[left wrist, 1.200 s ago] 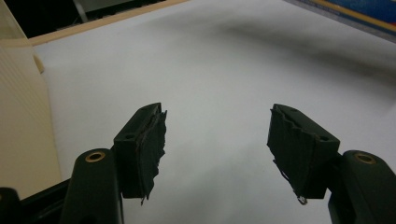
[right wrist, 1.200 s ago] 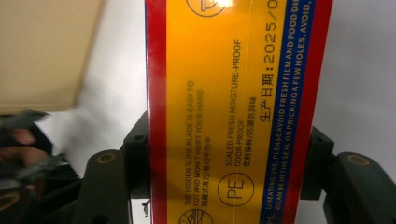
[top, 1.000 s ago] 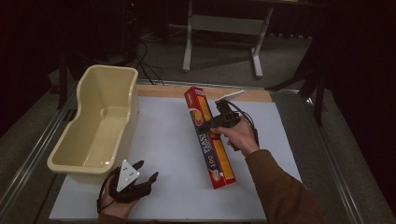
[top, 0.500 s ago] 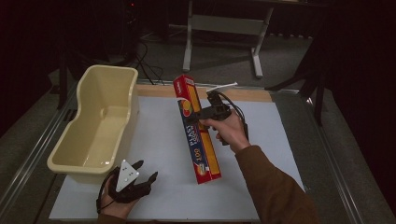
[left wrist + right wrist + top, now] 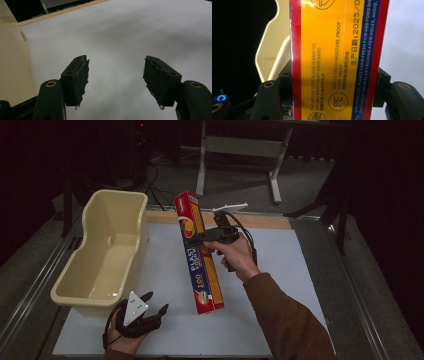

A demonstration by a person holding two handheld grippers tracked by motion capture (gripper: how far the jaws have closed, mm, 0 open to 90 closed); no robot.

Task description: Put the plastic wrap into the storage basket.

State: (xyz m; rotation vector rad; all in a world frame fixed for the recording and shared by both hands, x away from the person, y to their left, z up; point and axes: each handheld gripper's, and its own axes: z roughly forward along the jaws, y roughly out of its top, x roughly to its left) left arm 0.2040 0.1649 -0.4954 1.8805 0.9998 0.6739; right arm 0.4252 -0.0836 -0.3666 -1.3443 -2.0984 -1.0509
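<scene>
White tabletop, dark room: a plastic-wrap box [image 5: 199,255] is going up off the surface in the right gripper [image 5: 200,239].

Jaws clamped across the long red-and-yellow box's sides, the right gripper is now carrying it tilted, its far end well above the table [image 5: 280,270], where a second ago it was lying flat; it is swinging toward the cream tub [image 5: 107,252], likely its destination. The left gripper [image 5: 150,312] is resting near the table's front edge, jaws apart, holding nothing.

Black grippers with brass screws, torn jaw pads; brown sleeve [image 5: 285,320].
</scene>
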